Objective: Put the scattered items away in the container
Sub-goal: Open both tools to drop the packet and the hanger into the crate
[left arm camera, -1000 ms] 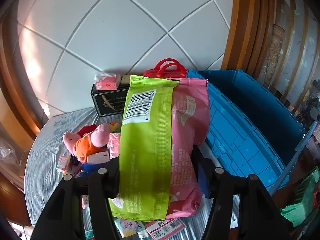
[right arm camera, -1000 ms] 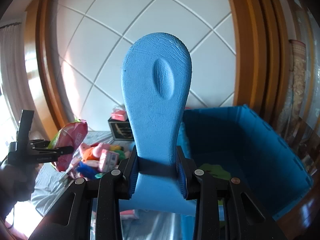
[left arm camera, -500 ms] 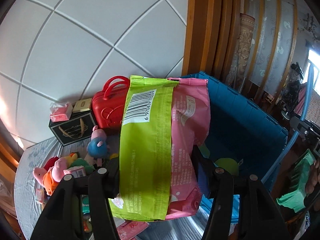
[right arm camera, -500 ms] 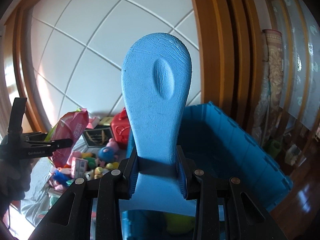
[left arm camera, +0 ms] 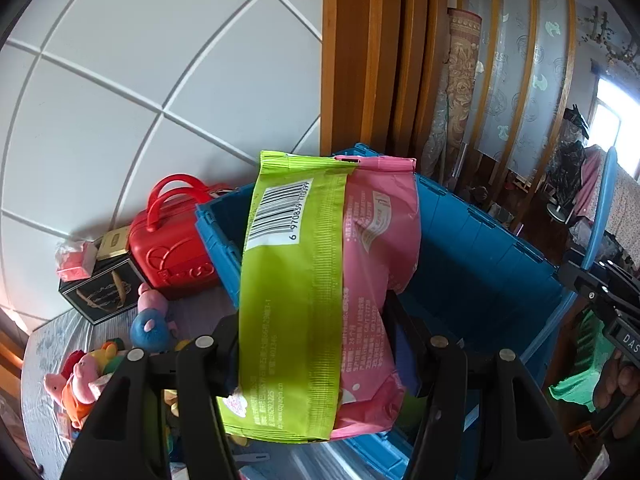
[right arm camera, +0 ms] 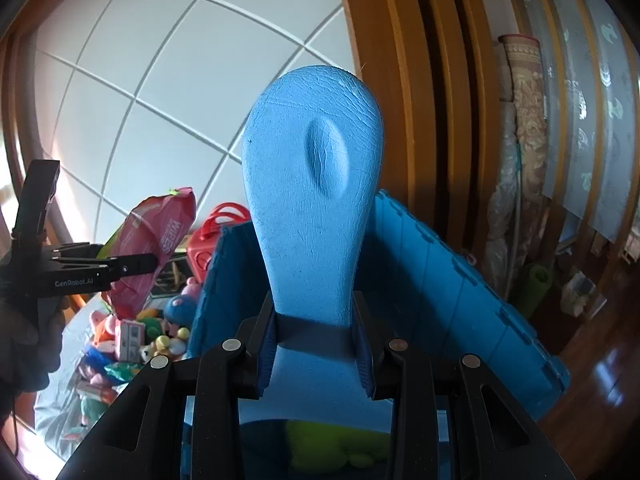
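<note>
Both loads are at the drop-off step. The left gripper [left arm camera: 312, 344] clamps a pack of wipes [left arm camera: 320, 280] over the blue crate [left arm camera: 480, 248]; the right gripper [right arm camera: 316, 344] pinches a blue foam insole [right arm camera: 312, 184] above it. Next, lower and release each. Plush toys [left arm camera: 84, 380], a red case [left arm camera: 172, 252] and a black box [left arm camera: 100, 292] crowd the tabletop [left arm camera: 44, 420] beside the crate; nothing blocks its mouth.
</note>
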A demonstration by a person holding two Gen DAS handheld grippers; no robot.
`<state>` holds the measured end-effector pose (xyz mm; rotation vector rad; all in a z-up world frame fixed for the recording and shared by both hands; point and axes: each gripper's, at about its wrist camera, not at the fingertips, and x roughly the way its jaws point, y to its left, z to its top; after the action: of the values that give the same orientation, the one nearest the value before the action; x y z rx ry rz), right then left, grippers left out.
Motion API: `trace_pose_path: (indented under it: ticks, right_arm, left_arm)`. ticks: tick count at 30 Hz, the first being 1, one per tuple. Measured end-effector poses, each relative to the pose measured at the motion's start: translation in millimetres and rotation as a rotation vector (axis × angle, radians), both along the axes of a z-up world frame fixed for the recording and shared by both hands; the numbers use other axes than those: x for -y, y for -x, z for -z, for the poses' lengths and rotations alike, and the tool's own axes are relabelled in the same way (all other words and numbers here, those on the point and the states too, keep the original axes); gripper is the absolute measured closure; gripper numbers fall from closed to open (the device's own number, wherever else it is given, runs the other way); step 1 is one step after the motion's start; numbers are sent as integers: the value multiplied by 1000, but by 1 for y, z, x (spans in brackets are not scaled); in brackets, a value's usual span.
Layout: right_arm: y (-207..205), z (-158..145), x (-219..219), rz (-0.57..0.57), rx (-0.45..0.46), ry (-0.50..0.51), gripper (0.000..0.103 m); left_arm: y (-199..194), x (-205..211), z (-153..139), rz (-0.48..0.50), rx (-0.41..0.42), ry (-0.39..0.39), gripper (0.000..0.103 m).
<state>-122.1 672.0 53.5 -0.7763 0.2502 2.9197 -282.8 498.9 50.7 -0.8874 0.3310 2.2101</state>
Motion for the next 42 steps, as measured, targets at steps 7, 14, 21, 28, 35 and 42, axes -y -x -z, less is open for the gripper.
trace_pose_path:
  ticks: [7,14,21,28,35,42]
  right_arm:
    - [7,11,-29,21,18,19,70]
    - [16,19,-47,30,33,30,70]
    - [25,25,-56,32,47,38,70]
    - [31,25,-58,37,40,28,69]
    - [32,21,-62,80,-11,7,0]
    - [30,29,-63,76,5,22,0]
  left_arm:
    - [11,-39,4,34,7,14,45]
    - [17,-66,7,56,11,19,45]
    - [24,-81,8,62,15,20,45]
    - [32,-88,6,63,24,-1,44]
    - [40,-77,-6,-6,-17,-70,0]
    - [50,-57,0,-38,11,-63,0]
